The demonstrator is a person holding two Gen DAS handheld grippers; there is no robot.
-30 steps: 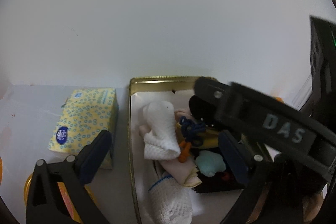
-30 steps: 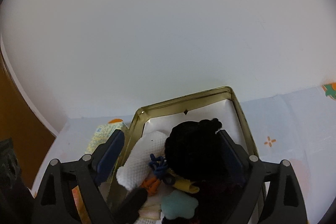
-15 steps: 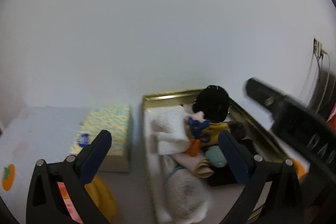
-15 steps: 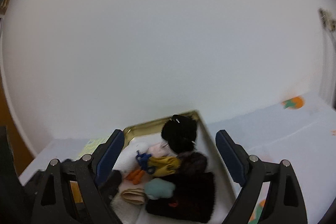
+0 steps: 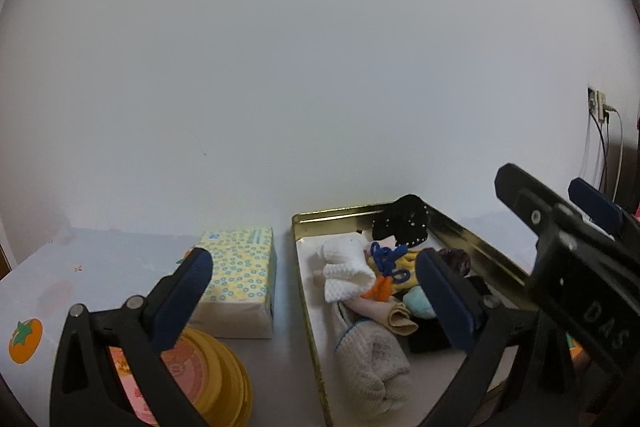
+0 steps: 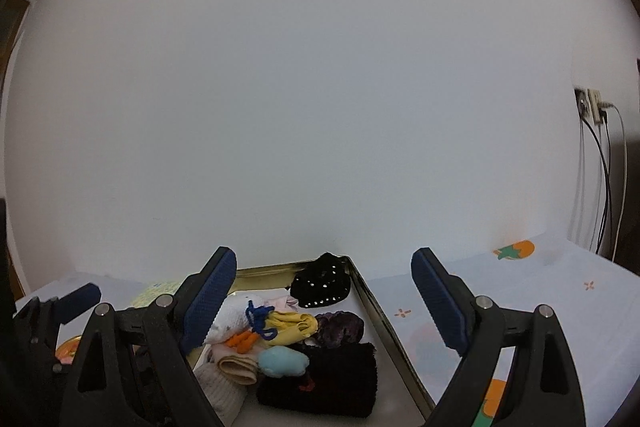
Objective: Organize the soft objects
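1. One tabletop [image 6: 560, 291], in a pale cloth printed with orange fruit, carries everything below and ahead of both tools.
2. Its gold tin tray [image 6: 376, 307] runs lengthwise away from the right hand-held gripper [image 6: 320, 307], straight ahead and low; a second ago that tool stood close over it and has since drawn back.
3. Left hand-held gripper [image 5: 312, 303] also stands wide open and empty; the tray lies ahead to its right, so the right hand looks nearer.
4. Yellow tissue pack [image 5: 240, 283] sits just left of the tray, outside it.
5. Soft objects lie packed inside: white cloth [image 5: 344, 267], black knit piece [image 6: 320, 379], black beaded pouch [image 6: 320, 285] now at the far end, blue plush [image 6: 280, 361].
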